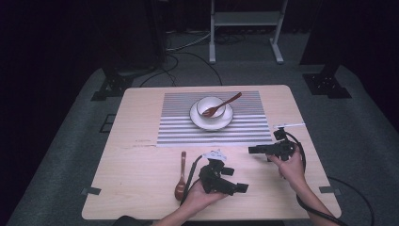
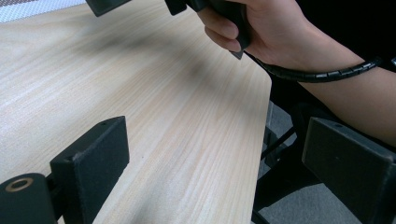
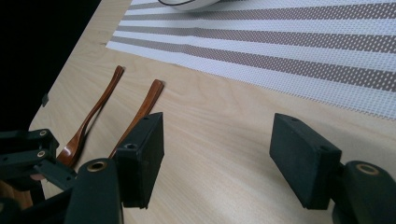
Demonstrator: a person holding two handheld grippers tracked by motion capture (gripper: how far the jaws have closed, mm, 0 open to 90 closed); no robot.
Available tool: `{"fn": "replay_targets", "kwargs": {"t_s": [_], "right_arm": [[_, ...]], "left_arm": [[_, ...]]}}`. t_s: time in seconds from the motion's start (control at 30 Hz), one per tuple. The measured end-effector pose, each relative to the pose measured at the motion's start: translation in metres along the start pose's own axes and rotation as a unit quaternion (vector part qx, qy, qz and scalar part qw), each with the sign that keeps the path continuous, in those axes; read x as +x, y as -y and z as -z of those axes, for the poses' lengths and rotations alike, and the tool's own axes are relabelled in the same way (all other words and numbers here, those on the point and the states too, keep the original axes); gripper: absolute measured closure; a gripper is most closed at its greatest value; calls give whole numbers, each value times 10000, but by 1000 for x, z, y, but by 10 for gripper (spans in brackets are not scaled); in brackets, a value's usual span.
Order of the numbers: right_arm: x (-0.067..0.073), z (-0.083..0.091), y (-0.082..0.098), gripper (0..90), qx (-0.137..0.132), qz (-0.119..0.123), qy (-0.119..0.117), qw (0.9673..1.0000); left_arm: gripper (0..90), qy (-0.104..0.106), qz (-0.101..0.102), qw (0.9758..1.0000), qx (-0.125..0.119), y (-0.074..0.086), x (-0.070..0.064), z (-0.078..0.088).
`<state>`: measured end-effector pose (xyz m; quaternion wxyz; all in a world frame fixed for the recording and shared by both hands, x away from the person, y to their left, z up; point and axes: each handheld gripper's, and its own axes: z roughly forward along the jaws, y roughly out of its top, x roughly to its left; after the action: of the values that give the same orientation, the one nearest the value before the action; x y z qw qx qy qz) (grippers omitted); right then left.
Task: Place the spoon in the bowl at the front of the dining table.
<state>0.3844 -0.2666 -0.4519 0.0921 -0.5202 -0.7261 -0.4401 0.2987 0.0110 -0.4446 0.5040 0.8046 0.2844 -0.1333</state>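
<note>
A white bowl (image 1: 210,106) stands on a white plate (image 1: 211,121) on the striped placemat (image 1: 179,132), with a wooden fork (image 1: 221,106) leaning in it. A wooden spoon (image 1: 180,176) lies near the table's front edge, just left of my left gripper (image 1: 235,179). That gripper points right and is open with bare tabletop between its jaws (image 2: 219,158). My right gripper (image 1: 254,149) points left over the table, open and holding nothing (image 3: 219,158). In the right gripper view two wooden handles lie side by side, one (image 3: 95,112) left of the other (image 3: 140,109).
The wooden table's (image 1: 141,165) right edge (image 2: 264,140) drops to grey carpet. A black cable (image 2: 322,73) trails from the right gripper around the person's wrist. A white frame (image 1: 244,28) and black stands are on the floor beyond the table.
</note>
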Motion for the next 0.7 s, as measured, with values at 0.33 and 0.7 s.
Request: {"fn": "replay_targets", "kwargs": {"t_s": [0.33,0.7], "right_arm": [[2,5,14,340,-31,71,17,10000],[3,12,33,340,-170,106,-29,9998]], "left_arm": [[62,-3,-10,10000,-8,0,-1,0],[61,-11,-3,10000,-23,0,0,1]]}}
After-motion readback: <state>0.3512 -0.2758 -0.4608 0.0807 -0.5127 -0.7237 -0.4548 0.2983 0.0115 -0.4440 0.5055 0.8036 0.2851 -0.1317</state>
